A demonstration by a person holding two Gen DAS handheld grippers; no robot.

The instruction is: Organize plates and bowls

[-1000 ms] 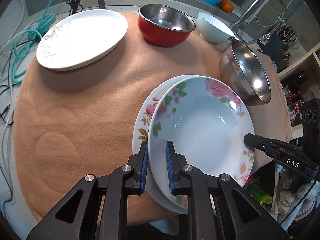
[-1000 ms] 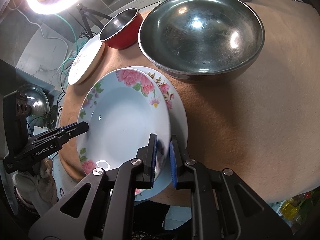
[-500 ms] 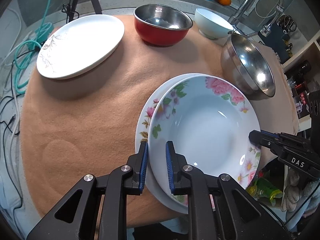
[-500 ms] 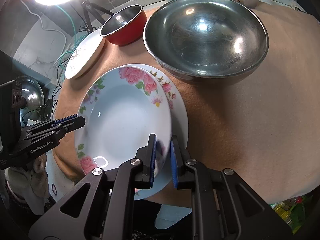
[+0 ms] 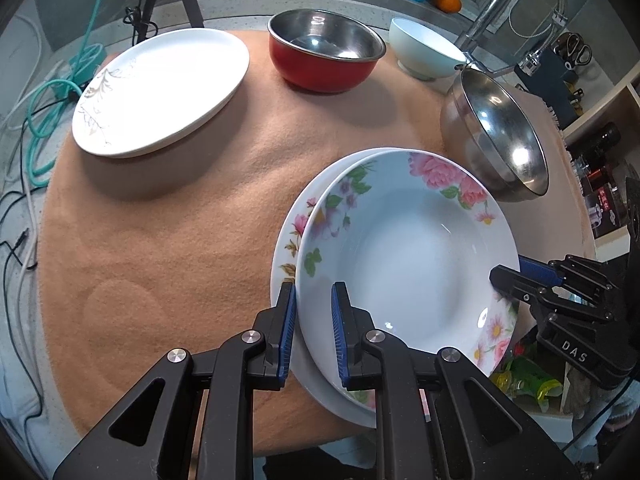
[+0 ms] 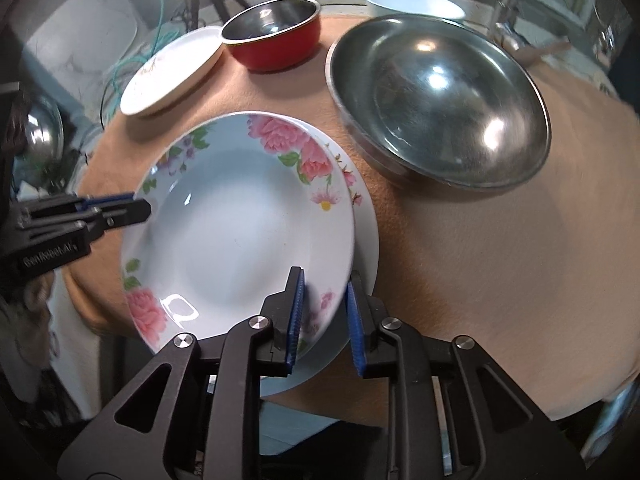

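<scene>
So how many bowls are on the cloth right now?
3: a red bowl at the back, a pale blue bowl right of it, and a big steel bowl beside the stacked floral plates.

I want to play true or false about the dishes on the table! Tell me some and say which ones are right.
1. The deep flowered plate sits on top of another flowered plate. True.
2. The red bowl is stacked inside the big steel bowl. False: they stand apart on the tan cloth.
3. The left tongs are clamped on the rim of the deep flowered plate. True.
4. The right tongs squeeze the plate tightly. False: their jaws have just been opening, and the rim sits loose between them.
5. The white plate with gold leaves is covered by a bowl. False: nothing lies on it.
</scene>
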